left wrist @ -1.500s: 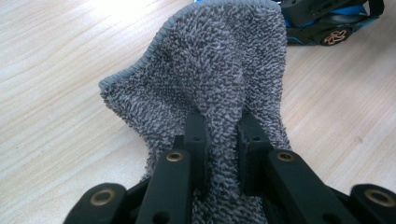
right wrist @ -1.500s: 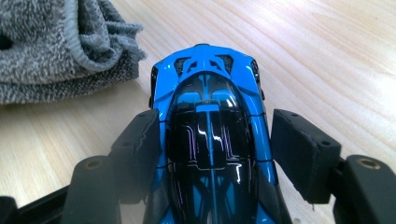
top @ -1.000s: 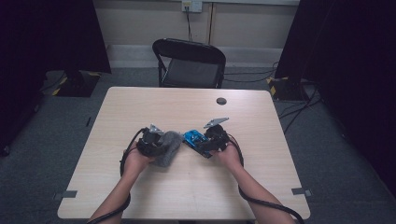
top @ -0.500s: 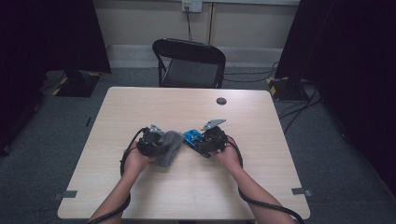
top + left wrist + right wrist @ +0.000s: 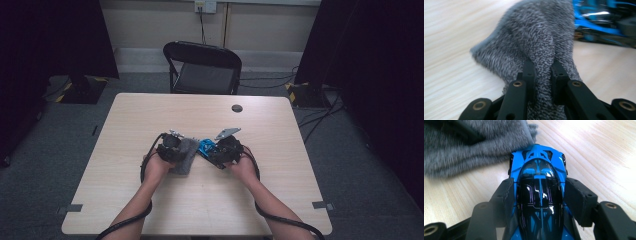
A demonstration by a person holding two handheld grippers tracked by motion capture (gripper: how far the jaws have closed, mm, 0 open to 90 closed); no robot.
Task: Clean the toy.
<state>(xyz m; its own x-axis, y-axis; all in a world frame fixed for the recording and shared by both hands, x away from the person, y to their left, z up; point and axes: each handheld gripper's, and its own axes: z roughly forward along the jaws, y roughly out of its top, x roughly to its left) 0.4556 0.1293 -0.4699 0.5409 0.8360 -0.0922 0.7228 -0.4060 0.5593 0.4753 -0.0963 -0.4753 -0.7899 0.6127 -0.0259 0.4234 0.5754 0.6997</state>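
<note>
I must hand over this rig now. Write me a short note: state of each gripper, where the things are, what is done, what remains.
Left gripper: shut on the grey cloth, pinching a fold.
Right gripper: jaws have just been closing, now clamped on the blue toy car.
Both sit mid-table; the cloth edge reaches the car's front end.
Done: both things gripped.
Left, probably: wipe the car with the cloth.

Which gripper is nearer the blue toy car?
Right. The right gripper is clamped on the blue toy car itself; the left gripper pinches the grey cloth beside it.
</note>
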